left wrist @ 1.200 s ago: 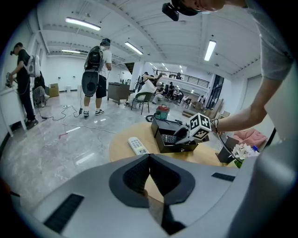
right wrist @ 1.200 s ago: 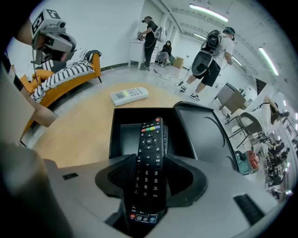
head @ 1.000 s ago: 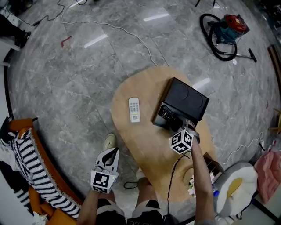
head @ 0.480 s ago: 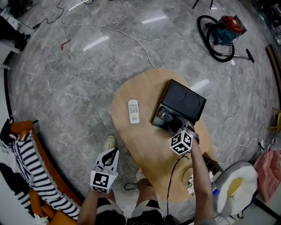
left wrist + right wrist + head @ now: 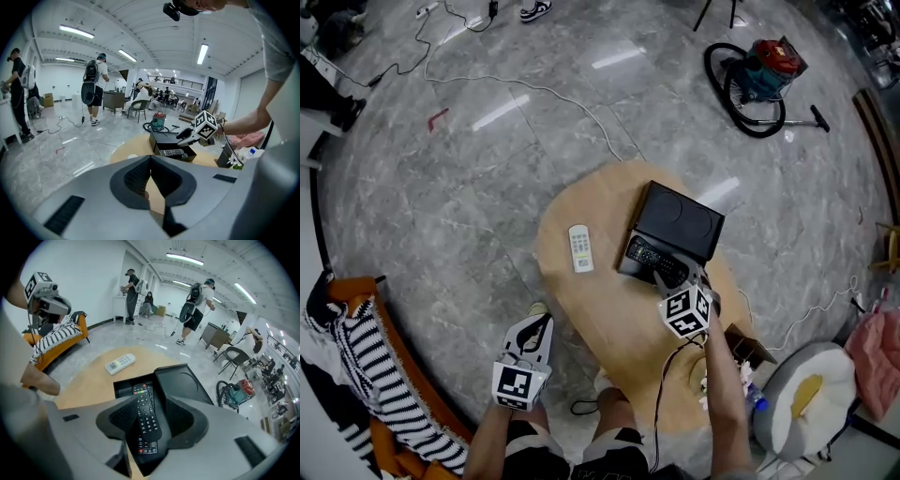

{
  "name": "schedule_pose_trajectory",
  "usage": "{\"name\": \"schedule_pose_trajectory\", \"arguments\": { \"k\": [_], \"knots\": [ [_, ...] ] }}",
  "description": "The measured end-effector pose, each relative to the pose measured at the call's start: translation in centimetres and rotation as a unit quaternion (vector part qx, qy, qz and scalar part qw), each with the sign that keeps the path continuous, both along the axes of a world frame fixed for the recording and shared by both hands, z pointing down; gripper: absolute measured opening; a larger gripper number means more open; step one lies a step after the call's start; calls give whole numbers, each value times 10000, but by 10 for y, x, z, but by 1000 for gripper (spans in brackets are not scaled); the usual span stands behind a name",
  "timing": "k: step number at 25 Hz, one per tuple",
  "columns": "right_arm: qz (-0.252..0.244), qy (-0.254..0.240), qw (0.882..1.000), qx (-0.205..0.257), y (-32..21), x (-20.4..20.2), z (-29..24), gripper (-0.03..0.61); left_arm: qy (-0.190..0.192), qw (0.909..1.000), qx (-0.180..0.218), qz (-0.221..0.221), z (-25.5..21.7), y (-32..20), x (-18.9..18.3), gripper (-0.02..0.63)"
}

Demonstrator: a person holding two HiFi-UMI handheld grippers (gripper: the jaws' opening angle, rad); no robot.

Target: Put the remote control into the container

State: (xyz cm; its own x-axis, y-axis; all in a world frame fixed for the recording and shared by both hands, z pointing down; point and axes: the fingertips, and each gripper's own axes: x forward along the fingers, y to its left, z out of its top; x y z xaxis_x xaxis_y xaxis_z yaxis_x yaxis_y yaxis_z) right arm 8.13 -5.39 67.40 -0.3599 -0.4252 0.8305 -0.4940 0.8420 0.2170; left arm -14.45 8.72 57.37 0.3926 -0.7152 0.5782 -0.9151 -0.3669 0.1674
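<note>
The right gripper [image 5: 152, 416] had lifted away from the container [image 5: 122, 388], and its jaws stood wide apart, pressing on nothing. The black remote control [image 5: 653, 255] lay inside the container, just below the gap between these jaws, so the placing seemed done. The left gripper [image 5: 150, 161], jaws together and empty, hung well apart from it. A white remote [image 5: 579, 248] stayed on the desk [image 5: 609, 309], to the left of the right gripper.

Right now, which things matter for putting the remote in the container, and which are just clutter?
Job: black remote control, in the open black container; white remote, on the table, possibly next.
Clutter: vacuum cleaner, striped cloth.
</note>
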Motion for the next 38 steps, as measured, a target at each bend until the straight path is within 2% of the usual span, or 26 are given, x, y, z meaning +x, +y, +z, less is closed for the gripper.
{"name": "schedule_pose_trajectory", "arguments": {
  "k": [3, 6, 9, 15, 20, 24, 33, 38],
  "knots": [
    [288, -195, 9993, 143, 0, 3, -22, 186, -49, 9998, 107, 138, -14, -7, 4, 8],
    [632, -395, 9965, 369, 0, 8, -46, 113, -95, 9993, 209, 310, -29, -11, 8, 8],
    [1046, -700, 9908, 504, 5, 12, -70, 94, -114, 9983, 318, 476, -46, -16, 14, 8],
    [2053, -1460, 9639, 858, 19, 27, -126, 28, -106, 9957, 574, 724, -86, -27, 27, 8],
    [2695, -1946, 9373, 1048, 37, 40, -170, 12, -99, 9932, 755, 876, -121, -34, 36, 8],
    [2989, -2239, 9210, 1113, 54, 47, -205, 11, -60, 9914, 836, 1001, -143, -37, 44, 8],
    [3404, -2623, 8933, 1316, 99, 55, -280, 11, 50, 9856, 1075, 1304, -208, -34, 69, 8],
    [3519, -2747, 8830, 1449, 127, 53, -311, 11, 10, 9832, 1278, 1304, -242, -27, 69, 8]
  ]
}}
